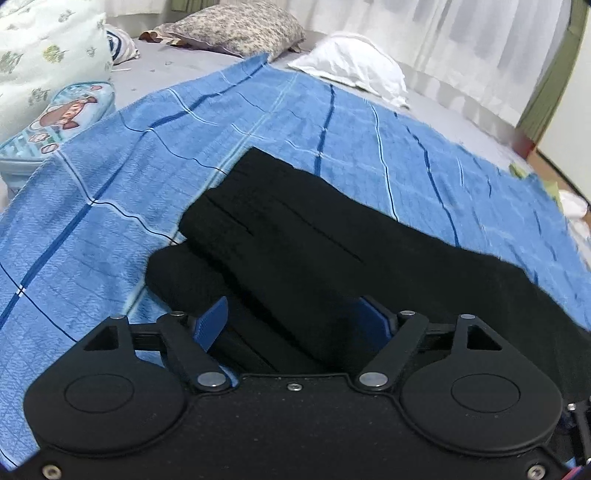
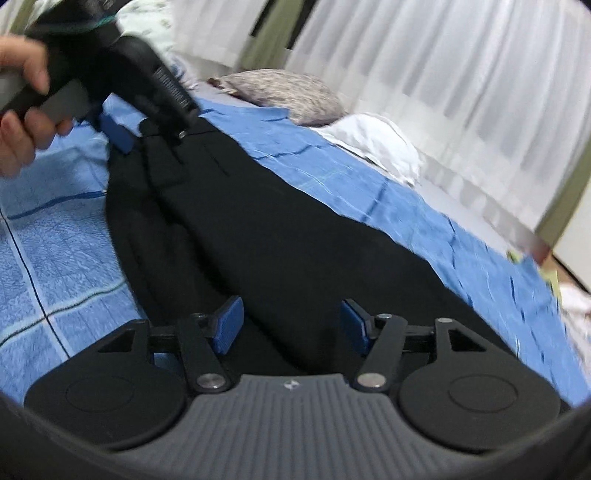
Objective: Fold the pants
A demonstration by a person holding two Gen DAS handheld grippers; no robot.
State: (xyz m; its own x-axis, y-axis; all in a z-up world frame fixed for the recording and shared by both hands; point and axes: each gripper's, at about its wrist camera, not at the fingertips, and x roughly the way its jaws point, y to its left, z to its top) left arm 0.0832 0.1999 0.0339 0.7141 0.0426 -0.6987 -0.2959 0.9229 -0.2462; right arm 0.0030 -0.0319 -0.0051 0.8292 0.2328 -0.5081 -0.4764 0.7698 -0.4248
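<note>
The black pants (image 1: 295, 240) lie partly folded on a blue checked blanket (image 1: 110, 206), one layer over another. My left gripper (image 1: 295, 321) is open, its blue fingers (image 1: 212, 325) on either side of the near fabric. In the right wrist view the pants (image 2: 258, 229) run diagonally from the near edge to the far left. My right gripper (image 2: 291, 325) is open with the pants' near end between its blue fingers (image 2: 229, 325). The left gripper (image 2: 122, 136), held by a hand, sits at the pants' far end.
The blanket covers a grey bed. A floral pillow (image 1: 240, 26), a white pillow (image 1: 351, 66) and a cartoon-print cushion (image 1: 66, 110) lie at the back and left. White curtains (image 2: 443, 74) hang behind. The bed edge and floor are at the right (image 1: 554, 173).
</note>
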